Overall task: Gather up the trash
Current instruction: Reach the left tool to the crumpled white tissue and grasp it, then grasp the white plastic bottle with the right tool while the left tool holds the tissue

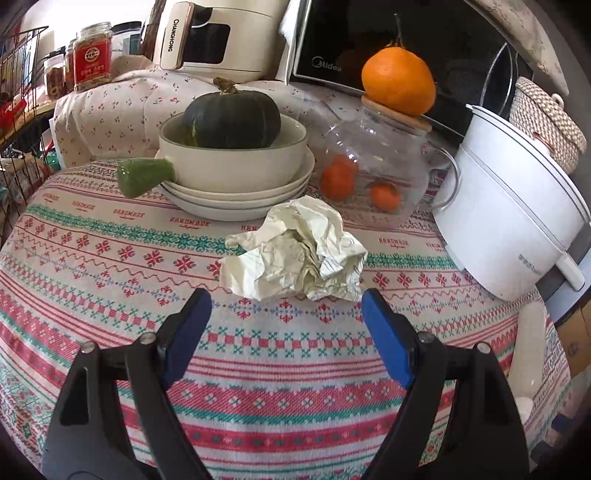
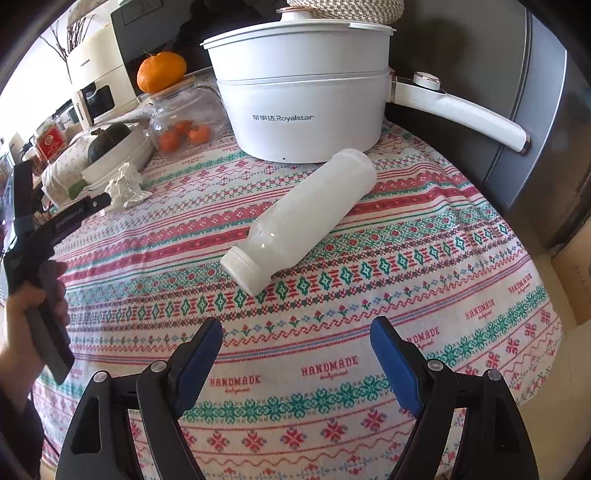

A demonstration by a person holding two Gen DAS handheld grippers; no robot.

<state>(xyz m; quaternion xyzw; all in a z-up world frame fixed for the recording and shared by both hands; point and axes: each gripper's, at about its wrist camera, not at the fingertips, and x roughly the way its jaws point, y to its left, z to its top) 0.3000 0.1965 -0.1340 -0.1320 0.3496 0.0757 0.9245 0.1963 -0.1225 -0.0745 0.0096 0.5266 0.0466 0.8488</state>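
A crumpled ball of pale paper [image 1: 295,254] lies on the patterned tablecloth just beyond my left gripper [image 1: 286,306], which is open and empty with its blue pads either side of the paper's near edge. The paper also shows far left in the right wrist view [image 2: 125,184]. A white plastic bottle [image 2: 299,221] lies on its side, cap toward me, ahead of my right gripper [image 2: 295,332], which is open and empty. The left gripper's body [image 2: 55,225] shows in the right wrist view, held by a hand.
A white electric pot [image 2: 299,92] with a long handle stands behind the bottle. A bowl with a dark squash [image 1: 232,122] sits on stacked plates [image 1: 240,192]. A glass jar with oranges [image 1: 373,173], a microwave [image 1: 388,44] and an air fryer [image 1: 218,33] stand behind.
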